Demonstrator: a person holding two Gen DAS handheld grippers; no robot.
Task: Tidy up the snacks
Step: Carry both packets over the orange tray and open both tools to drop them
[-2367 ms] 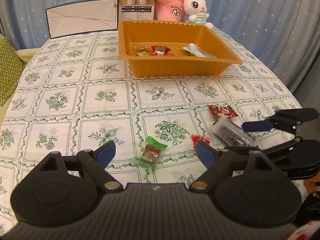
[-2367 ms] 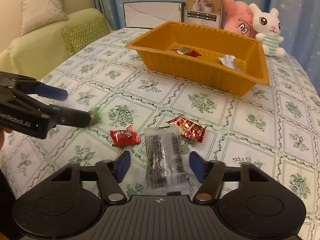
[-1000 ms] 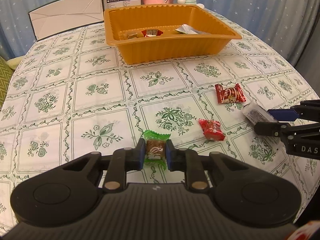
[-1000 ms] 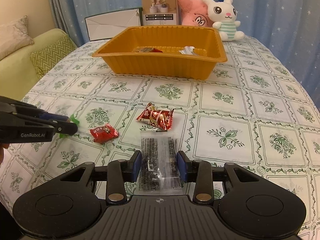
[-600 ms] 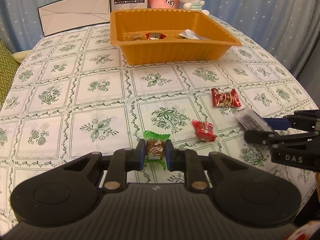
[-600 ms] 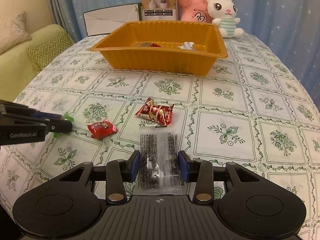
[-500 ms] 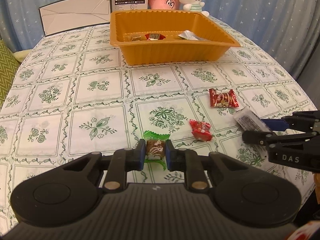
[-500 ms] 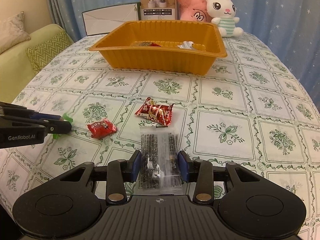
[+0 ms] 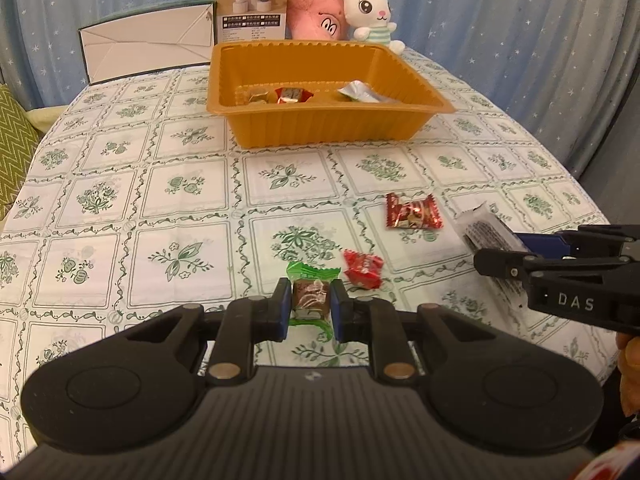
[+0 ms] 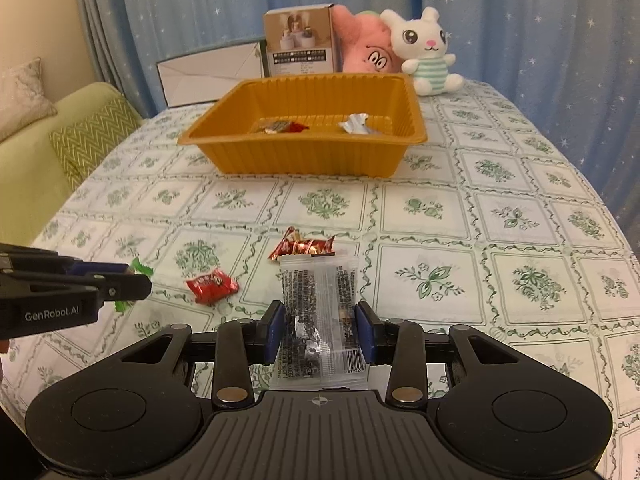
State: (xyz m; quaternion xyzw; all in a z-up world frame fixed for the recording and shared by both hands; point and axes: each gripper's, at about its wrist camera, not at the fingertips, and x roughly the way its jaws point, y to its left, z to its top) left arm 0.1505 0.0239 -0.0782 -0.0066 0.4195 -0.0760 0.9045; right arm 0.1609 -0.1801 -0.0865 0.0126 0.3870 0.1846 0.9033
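My left gripper point(image 9: 310, 309) is shut on a green-wrapped candy point(image 9: 311, 295) and holds it just above the tablecloth. My right gripper point(image 10: 319, 334) is shut on a clear packet of dark snack point(image 10: 318, 312), lifted off the table; it also shows in the left wrist view point(image 9: 486, 230). Two red-wrapped candies lie on the cloth: a small one point(image 9: 362, 269) and a larger one point(image 9: 414, 211). The orange tray point(image 9: 320, 132) stands further back with a few wrapped snacks point(image 9: 290, 95) inside.
Behind the tray stand a white folded box point(image 9: 148, 50), a product carton point(image 9: 252, 4), a pink plush point(image 9: 316, 10) and a white bunny plush point(image 9: 370, 10). A sofa with a zigzag cushion point(image 10: 90, 136) is left of the table. Blue curtains hang behind.
Both grippers closed on their snacks from open. Since then both have lifted and drawn back a little with the snacks held; the red candies have not moved.
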